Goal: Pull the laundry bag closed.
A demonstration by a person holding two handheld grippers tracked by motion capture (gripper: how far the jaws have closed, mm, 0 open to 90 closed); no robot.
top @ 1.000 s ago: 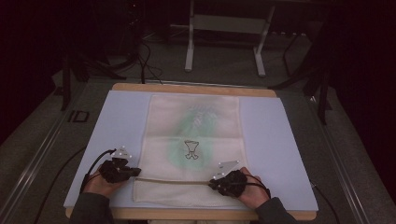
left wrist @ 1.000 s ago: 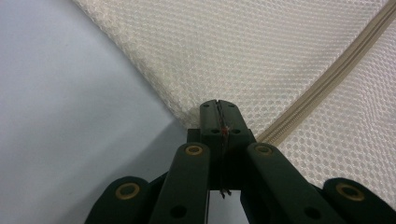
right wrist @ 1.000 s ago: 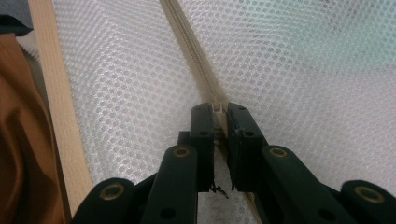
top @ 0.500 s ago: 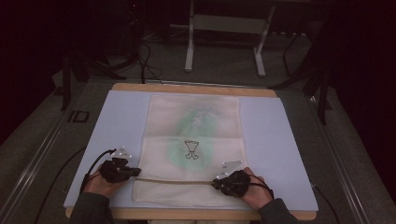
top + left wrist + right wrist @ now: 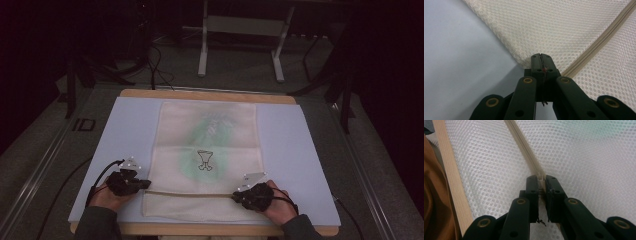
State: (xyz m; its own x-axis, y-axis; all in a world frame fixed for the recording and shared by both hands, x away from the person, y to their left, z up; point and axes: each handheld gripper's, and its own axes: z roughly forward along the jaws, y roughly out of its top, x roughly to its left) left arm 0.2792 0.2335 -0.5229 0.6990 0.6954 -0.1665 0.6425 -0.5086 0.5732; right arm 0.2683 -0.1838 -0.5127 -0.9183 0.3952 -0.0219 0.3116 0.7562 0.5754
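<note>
While my left gripper (image 5: 142, 184) stays clamped on the left edge of the cream mesh laundry bag (image 5: 207, 150), my right gripper (image 5: 239, 196) has edged slightly since 1 second ago, its jaws pinched on the zipper (image 5: 192, 194) near the bag's right side. Flat on the pale blue mat (image 5: 300, 150), the bag has not shifted. What the green garment (image 5: 210, 145) inside is, the mesh blurs; my forearms are cut off below.

I see a dim room: grey floor (image 5: 240, 70), a white metal stand (image 5: 240, 30) beyond my wooden table (image 5: 210, 95), dark cables (image 5: 155, 70) trailing
</note>
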